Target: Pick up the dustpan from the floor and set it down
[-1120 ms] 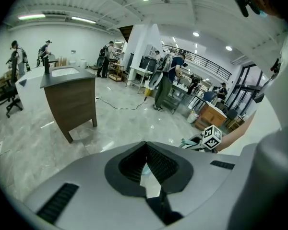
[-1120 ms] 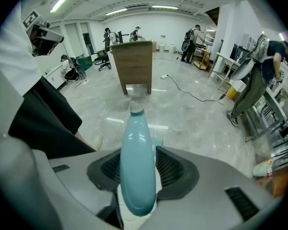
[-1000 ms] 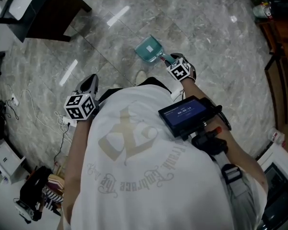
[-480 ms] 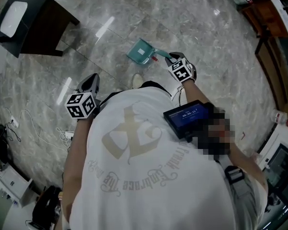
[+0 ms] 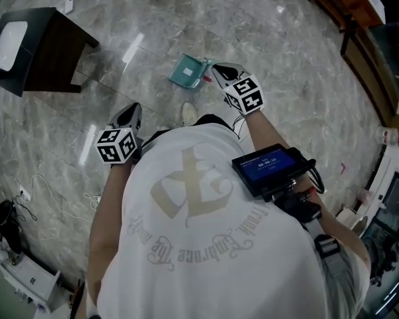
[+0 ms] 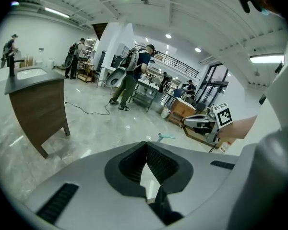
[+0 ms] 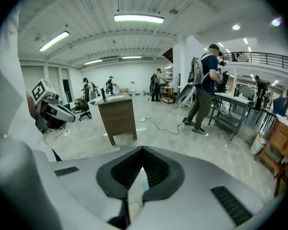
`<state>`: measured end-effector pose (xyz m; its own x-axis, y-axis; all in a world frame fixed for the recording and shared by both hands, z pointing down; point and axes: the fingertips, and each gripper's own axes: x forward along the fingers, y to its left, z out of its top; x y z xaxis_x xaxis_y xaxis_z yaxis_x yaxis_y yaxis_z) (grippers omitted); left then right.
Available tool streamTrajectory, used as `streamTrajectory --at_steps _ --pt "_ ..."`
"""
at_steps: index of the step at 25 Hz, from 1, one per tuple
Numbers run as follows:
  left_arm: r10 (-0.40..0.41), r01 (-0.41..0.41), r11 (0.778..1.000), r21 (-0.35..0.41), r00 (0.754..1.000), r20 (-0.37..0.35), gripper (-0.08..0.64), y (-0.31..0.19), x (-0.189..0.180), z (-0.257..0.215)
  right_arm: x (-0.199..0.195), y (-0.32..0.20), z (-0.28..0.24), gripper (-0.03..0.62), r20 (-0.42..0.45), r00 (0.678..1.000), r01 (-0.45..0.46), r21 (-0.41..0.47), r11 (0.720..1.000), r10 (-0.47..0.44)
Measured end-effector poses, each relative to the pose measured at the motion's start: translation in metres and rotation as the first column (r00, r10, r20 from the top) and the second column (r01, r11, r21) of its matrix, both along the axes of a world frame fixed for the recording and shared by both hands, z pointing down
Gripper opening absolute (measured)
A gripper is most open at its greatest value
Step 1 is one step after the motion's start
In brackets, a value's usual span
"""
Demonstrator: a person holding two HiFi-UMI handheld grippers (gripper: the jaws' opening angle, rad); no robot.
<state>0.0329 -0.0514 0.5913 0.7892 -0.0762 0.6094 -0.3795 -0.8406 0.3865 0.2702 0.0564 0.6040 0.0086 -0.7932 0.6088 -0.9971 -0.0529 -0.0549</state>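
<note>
The teal dustpan [image 5: 188, 70] lies on the grey marble floor, its handle toward my right gripper [image 5: 218, 68]. That gripper hangs above the handle end with its jaws shut and nothing between them. In the left gripper view the dustpan's handle [image 6: 165, 137] rests on the floor, apart from the right gripper [image 6: 188, 121]. My left gripper [image 5: 132, 108] is held at my left side, away from the dustpan, jaws shut and empty. In the right gripper view the closed jaws show only a thin slit of floor.
A dark wooden table [image 5: 53, 52] stands at the far left. My shoe [image 5: 189, 113] is just short of the dustpan. Cables [image 5: 33, 191] trail on the floor at left, wooden furniture [image 5: 346, 5] stands at the far right, and a person [image 7: 204, 90] is by a metal bench.
My right gripper has lifted up from the dustpan's handle and its jaws have closed. The dustpan stays on the floor. The left gripper has barely shifted.
</note>
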Motion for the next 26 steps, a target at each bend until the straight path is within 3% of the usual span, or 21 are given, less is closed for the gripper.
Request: streamTrajectory --at_steps 7,17,26 --pt "0.102 -0.101 0.995 0.011 0.994 -0.043 0.012 0.023 -0.021 -0.006 -0.068 0.028 -0.050 0.017 0.055 0.998 -0.049 0.120 0.992 0.042" --pt "0.192 -0.193 0.981 -0.011 0.981 -0.023 0.012 0.024 0.005 0.003 -0.064 0.054 -0.035 0.017 0.109 0.985 -0.146 0.086 0.985 0.137" --pt "0.219 -0.218 0.975 -0.028 0.976 0.004 0.012 0.026 0.008 0.005 -0.057 0.056 -0.034 0.017 0.124 0.977 -0.184 0.081 0.980 0.173"
